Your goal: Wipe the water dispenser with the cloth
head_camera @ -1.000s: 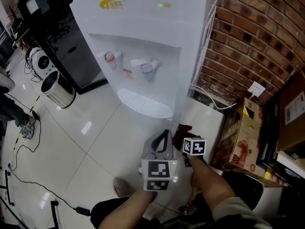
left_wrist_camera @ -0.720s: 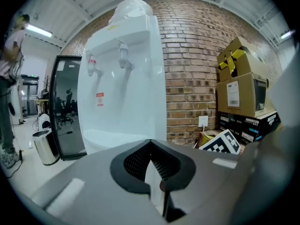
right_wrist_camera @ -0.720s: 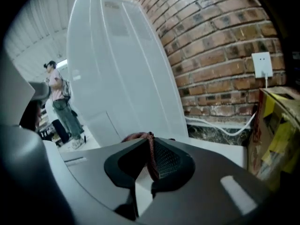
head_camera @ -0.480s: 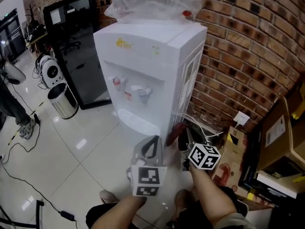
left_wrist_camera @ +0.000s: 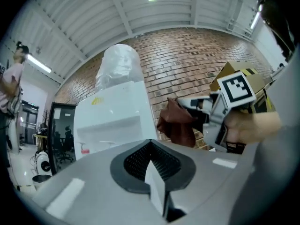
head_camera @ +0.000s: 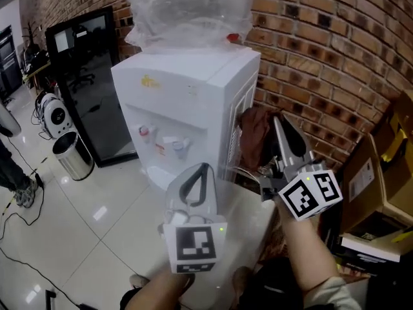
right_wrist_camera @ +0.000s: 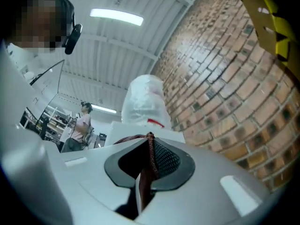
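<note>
The white water dispenser (head_camera: 187, 102) stands against the brick wall with a plastic-wrapped bottle (head_camera: 187, 11) on top; it also shows in the left gripper view (left_wrist_camera: 112, 116). My right gripper (head_camera: 274, 124) is shut on a dark red-brown cloth (head_camera: 253, 134), held up beside the dispenser's right side panel. In the right gripper view the cloth (right_wrist_camera: 149, 165) is pinched between the closed jaws. The left gripper view sees the cloth (left_wrist_camera: 177, 123) hanging from the right gripper (left_wrist_camera: 190, 104). My left gripper (head_camera: 199, 173) is lower, in front of the dispenser, shut with nothing in it.
A metal bin (head_camera: 71, 155) and a black cabinet (head_camera: 87, 76) stand left of the dispenser. Cardboard boxes (head_camera: 377, 173) sit at the right by the brick wall (head_camera: 322, 63). Cables (head_camera: 19, 237) run over the white tiled floor. A person (right_wrist_camera: 82, 125) stands far off.
Both grippers have risen from floor level. The right one climbed much further, lifting the cloth to beside the dispenser's upper side. The head view has tilted up.
</note>
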A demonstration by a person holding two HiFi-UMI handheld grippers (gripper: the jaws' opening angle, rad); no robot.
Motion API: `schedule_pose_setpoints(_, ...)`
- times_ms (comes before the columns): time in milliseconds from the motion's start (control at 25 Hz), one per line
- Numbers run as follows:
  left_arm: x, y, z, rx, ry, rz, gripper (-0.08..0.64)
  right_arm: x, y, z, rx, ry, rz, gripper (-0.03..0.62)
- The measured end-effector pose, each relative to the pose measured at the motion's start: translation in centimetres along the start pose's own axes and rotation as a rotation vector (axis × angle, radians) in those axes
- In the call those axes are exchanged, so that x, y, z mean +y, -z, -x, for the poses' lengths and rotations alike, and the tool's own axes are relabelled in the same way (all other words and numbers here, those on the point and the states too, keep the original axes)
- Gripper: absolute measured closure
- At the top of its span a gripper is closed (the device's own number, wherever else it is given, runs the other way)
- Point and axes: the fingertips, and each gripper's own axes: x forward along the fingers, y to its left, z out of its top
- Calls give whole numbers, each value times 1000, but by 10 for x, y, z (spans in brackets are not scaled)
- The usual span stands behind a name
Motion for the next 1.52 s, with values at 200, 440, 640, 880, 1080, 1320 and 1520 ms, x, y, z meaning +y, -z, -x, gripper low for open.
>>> schedule_pose_setpoints(200, 22, -20, -1, -43, -11, 60, 560, 26, -62, -57, -108, -66, 95, 545)
schedule_pose_setpoints(440, 25, -32, 10, -67, -12, 40, 560, 35, -45, -85, -28, -56, 163, 545)
schedule_pose_setpoints(640, 22, -10, 12, -16, -3, 44, 560, 20, -3, -71, 43, -7, 140, 545)
schedule_pose_setpoints(880, 3, 39, 4, 85, 37, 107, 560, 1, 88, -38, 213, 47, 133, 545)
schedule_pose_setpoints(1080, -9, 90, 3, 183, 39, 98, 560, -22, 181, -5, 413, 110, 80, 545)
schedule_pose_setpoints(1320, -8, 151, 9, 330, 30, 115, 560, -31, 272, 46, 600, 134, -32, 545)
schedule_pose_setpoints(1520, -24, 184, 12, 404, 60, 130, 560, -33, 341, 80, 742, 191, -104, 545)
